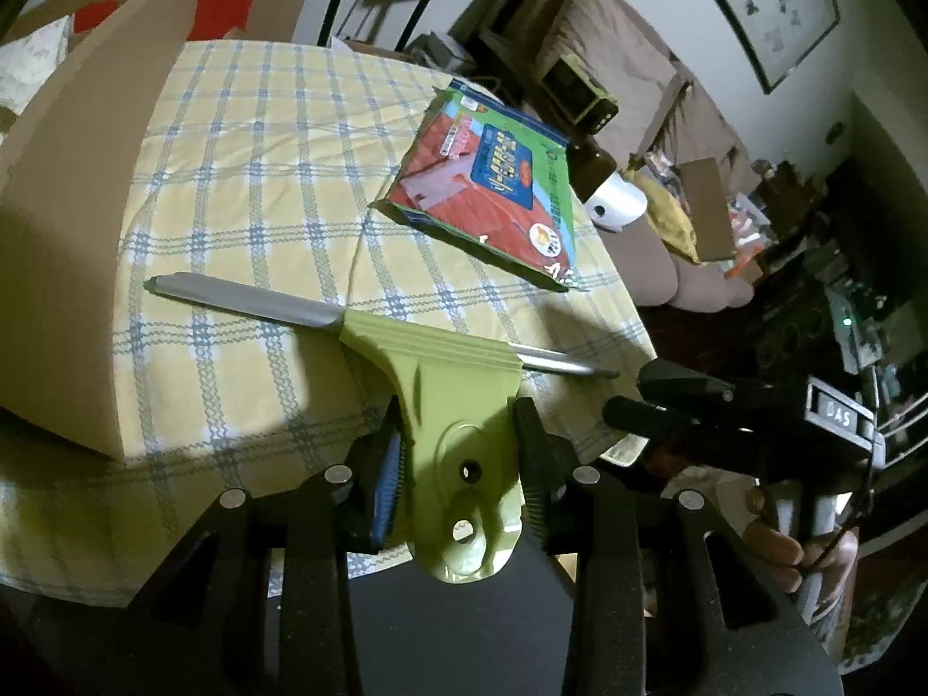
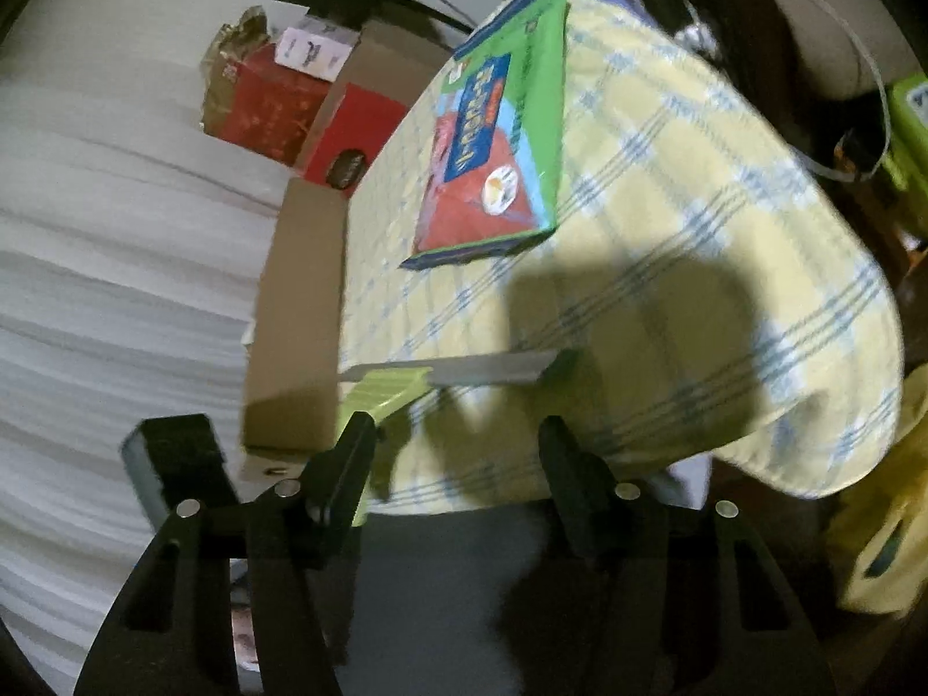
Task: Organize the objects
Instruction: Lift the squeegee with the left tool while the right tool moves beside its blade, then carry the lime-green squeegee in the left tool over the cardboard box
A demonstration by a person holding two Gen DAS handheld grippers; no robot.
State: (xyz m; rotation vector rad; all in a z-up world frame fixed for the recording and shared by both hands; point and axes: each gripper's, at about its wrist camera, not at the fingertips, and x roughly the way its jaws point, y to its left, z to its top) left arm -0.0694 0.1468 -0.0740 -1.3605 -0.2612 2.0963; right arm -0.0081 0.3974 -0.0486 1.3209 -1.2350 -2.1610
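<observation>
My left gripper [image 1: 458,458] clamps the squeegee [image 1: 429,371] handle beside the cardboard box [image 1: 75,232] for stowing; my right gripper [image 2: 458,452] hangs released.

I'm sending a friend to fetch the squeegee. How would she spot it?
On the checked tablecloth, look near the front edge, between the cardboard box and the colourful packet. The squeegee is T-shaped, with a lime-green handle and a long grey blade; the left gripper grips its handle.
</observation>
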